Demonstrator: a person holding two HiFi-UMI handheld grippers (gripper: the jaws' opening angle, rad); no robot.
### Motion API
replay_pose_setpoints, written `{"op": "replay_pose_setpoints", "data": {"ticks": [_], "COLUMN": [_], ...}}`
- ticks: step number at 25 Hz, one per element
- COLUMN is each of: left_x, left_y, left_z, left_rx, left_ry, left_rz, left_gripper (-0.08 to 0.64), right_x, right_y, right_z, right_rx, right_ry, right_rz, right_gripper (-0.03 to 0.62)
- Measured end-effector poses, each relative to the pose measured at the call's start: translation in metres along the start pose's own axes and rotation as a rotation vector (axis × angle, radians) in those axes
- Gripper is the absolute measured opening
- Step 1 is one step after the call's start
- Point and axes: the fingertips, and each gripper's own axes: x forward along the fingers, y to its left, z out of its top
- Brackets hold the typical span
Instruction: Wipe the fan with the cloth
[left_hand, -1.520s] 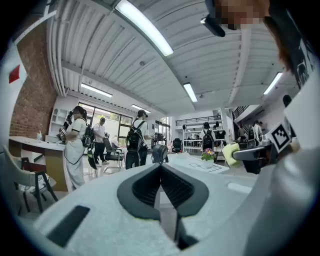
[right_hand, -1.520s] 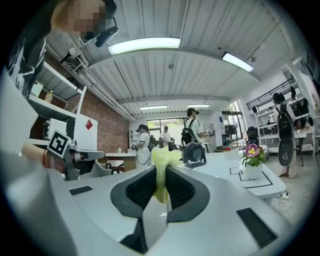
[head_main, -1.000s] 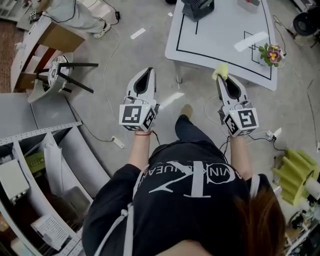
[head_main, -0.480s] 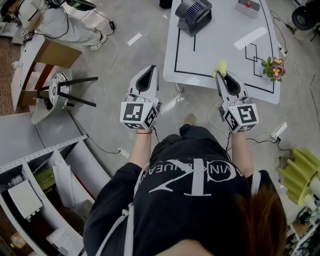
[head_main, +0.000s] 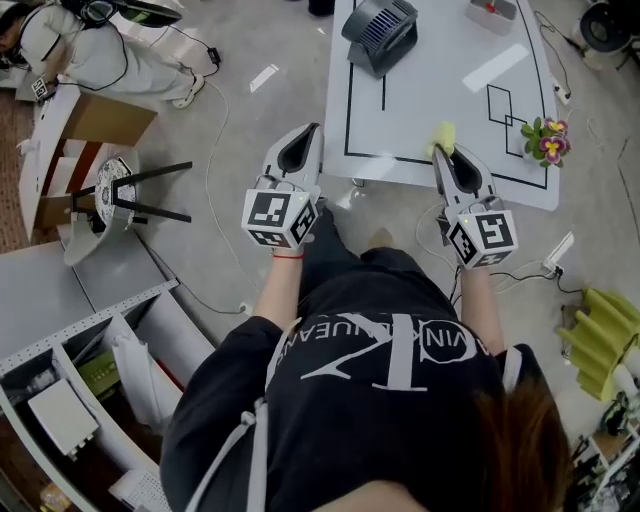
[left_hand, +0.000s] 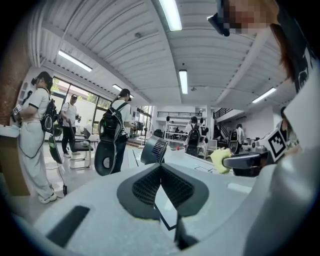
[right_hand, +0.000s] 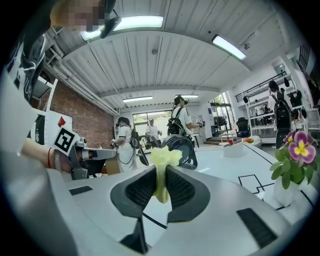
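Note:
The dark grey fan (head_main: 380, 30) stands at the far left of the white table (head_main: 440, 90), also seen in the left gripper view (left_hand: 154, 150) and the right gripper view (right_hand: 180, 150). My right gripper (head_main: 440, 152) is shut on a yellow cloth (head_main: 442, 135), whose crumpled end sticks up between the pads (right_hand: 162, 162). It hangs over the table's near edge, well short of the fan. My left gripper (head_main: 303, 133) is shut with nothing in it (left_hand: 161, 167), over the floor just left of the table's near corner.
A potted flower (head_main: 545, 137) stands at the table's right edge, a small tray (head_main: 492, 10) at its far side. Black tape lines mark the tabletop. A tipped stool (head_main: 120, 185), shelving (head_main: 90, 340) and a crouching person (head_main: 90, 50) are to the left. Several people stand beyond the table (left_hand: 117, 130).
Both grippers have come forward toward the table. The cloth now reaches over the table's near edge, and the left gripper has drawn level with the table's left corner.

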Motion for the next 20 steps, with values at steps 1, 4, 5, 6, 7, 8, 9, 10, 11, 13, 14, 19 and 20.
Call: {"op": "replay_pose_setpoints", "data": {"ticks": [1,4,5,6,7,8,9,10,11,13,14,19,20], "left_x": [0.007,0.035,0.044,0.054,0.063,0.072,0.081,0.089,0.098,0.114,0.121,0.155,0.162], "left_y": [0.002,0.009,0.011,0.014,0.017,0.020,0.024,0.027,0.030,0.035,0.038,0.051,0.052], "left_z": [0.000,0.006,0.009,0.011,0.012,0.011,0.009,0.007,0.006,0.006,0.006,-0.011,-0.016], "left_rx": [0.004,0.010,0.011,0.015,0.019,0.020,0.017,0.011,0.007,0.013,0.016,0.011,0.011], "left_ry": [0.006,0.011,0.011,0.013,0.020,0.032,0.047,0.061,0.074,0.092,0.102,0.180,0.196], "left_rz": [-0.018,-0.077,-0.097,-0.120,-0.143,-0.165,-0.186,-0.207,-0.231,-0.279,-0.302,-0.383,-0.399], "left_gripper": [0.012,0.012,0.012,0.012,0.012,0.012,0.012,0.027,0.064,0.079,0.091,0.132,0.145], "right_x": [0.001,0.012,0.018,0.024,0.031,0.036,0.043,0.049,0.055,0.067,0.071,0.087,0.088], "right_y": [-0.003,-0.015,-0.019,-0.021,-0.022,-0.022,-0.021,-0.021,-0.022,-0.025,-0.026,-0.029,-0.030], "right_z": [-0.001,-0.001,-0.001,0.000,0.000,0.000,0.000,0.000,0.000,0.002,0.002,-0.001,-0.003], "right_rx": [0.006,0.025,0.033,0.042,0.048,0.052,0.053,0.053,0.054,0.064,0.072,0.088,0.091], "right_ry": [0.000,-0.001,-0.001,-0.002,-0.001,0.001,0.005,0.008,0.010,0.012,0.014,0.046,0.054], "right_rz": [-0.015,-0.068,-0.086,-0.102,-0.116,-0.127,-0.136,-0.143,-0.153,-0.181,-0.199,-0.270,-0.286], "right_gripper": [0.055,0.055,0.055,0.055,0.055,0.055,0.055,0.055,0.055,0.055,0.055,0.055,0.055]}}
